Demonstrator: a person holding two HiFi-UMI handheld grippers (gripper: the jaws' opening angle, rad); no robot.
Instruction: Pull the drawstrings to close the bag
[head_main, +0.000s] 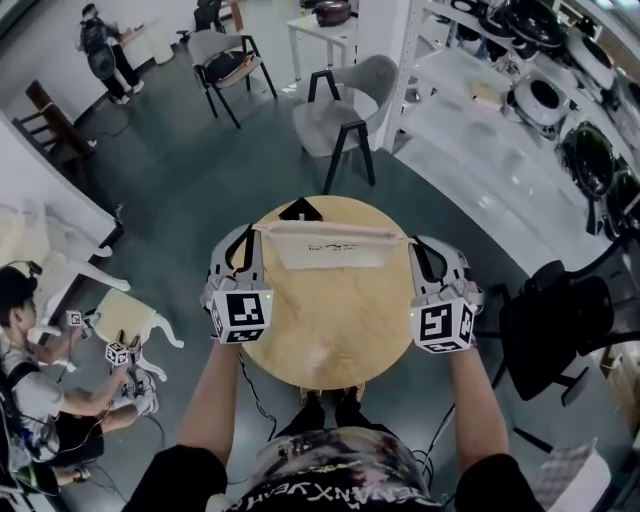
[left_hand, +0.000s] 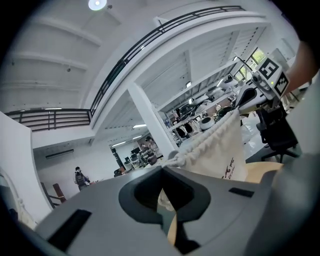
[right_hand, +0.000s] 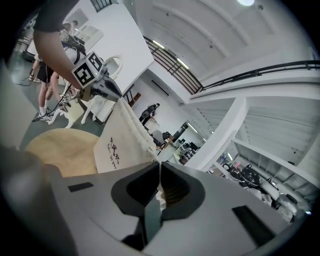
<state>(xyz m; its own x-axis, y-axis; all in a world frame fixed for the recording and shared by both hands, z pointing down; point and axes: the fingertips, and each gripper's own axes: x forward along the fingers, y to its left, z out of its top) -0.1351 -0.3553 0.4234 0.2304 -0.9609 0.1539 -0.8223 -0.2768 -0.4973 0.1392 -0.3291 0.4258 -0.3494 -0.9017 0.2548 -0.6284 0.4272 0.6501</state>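
Support surface: round wooden table (head_main: 330, 330), light tan top, standing on a dark grey-green floor (head_main: 200, 170). A small black triangular item (head_main: 300, 210) shows at the top's far edge; whether it's on the top or just behind can't be told. The bag (head_main: 330, 248) spans the far half of the top, contact w/ the wood not clear. On the floor nearby: grey chair w/ black legs (head_main: 345, 110) beyond the table, black chair (head_main: 555, 330) to its right.

Left hand-held gripper (head_main: 252, 240), grey plastic, 9 o'clock: jaws clamped on white braided drawstring (left_hand: 175, 158). Right hand-held gripper (head_main: 415, 248), 3 o'clock: likewise. Bare forearms (head_main: 215, 400) extended, parallel.
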